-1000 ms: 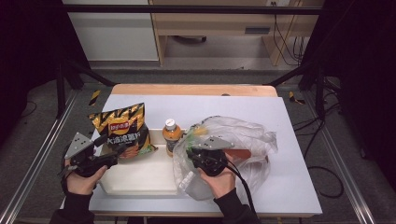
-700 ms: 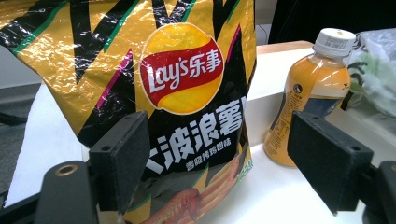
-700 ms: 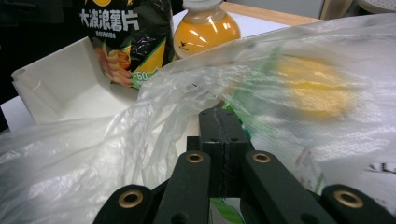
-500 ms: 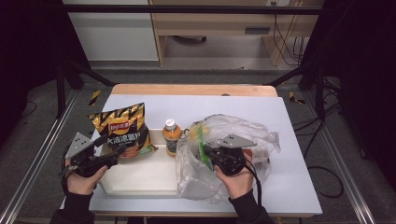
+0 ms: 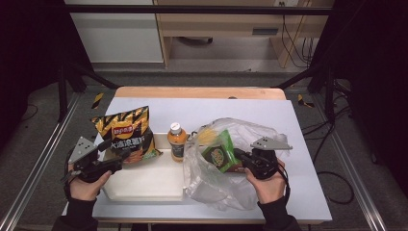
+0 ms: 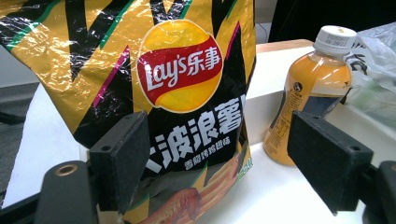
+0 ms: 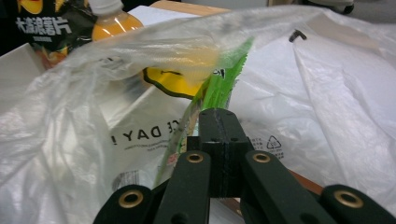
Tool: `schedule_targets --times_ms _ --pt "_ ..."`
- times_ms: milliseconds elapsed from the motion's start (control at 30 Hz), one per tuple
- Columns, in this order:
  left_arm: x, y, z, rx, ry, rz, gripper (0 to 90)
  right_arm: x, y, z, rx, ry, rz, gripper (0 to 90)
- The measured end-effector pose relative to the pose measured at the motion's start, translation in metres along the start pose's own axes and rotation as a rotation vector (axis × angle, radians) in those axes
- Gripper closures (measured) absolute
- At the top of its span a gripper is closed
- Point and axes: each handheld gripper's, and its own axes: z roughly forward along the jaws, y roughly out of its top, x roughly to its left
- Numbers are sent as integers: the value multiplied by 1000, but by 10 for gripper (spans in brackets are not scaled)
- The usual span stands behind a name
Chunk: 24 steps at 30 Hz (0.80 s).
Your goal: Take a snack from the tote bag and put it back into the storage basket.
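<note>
From the high view, the table carries one chip bag, one juice bottle, one clear plastic bag and one shallow white tray. The chip bag stands at the tray's back left corner and the bottle stands just beside it at the tray's back right. The plastic bag lies right of the tray, its edge spilling over the tray's right end. Inside it sit one green snack packet and something yellow behind that, too blurred by the film to name. The left gripper rests at the foot of the chip bag; the right gripper reaches into the plastic bag from the right, at the green packet.

In the left gripper view, the two black jaws stand wide apart, released. The chip bag rises between them, nearer the left jaw, with the bottle behind the right jaw and the plastic bag at the far right edge.

In the right gripper view, the jaws are clenched together on the edge of the green packet, which stands up inside the plastic bag. The bottle and the chip bag show through beyond the film, top left.
</note>
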Motion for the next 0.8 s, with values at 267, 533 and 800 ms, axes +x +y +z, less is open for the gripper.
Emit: schedule_targets --times_ms 267,533,800 --pt "-1 -1 1 6 -3 1 206 2 -8 11 1 7 -5 894" --pt "-1 -1 1 7 -3 2 206 11 -11 22 0 13 -24 627" --pt "0 -1 0 2 -4 -1 207 20 -15 36 19 13 -41 510"
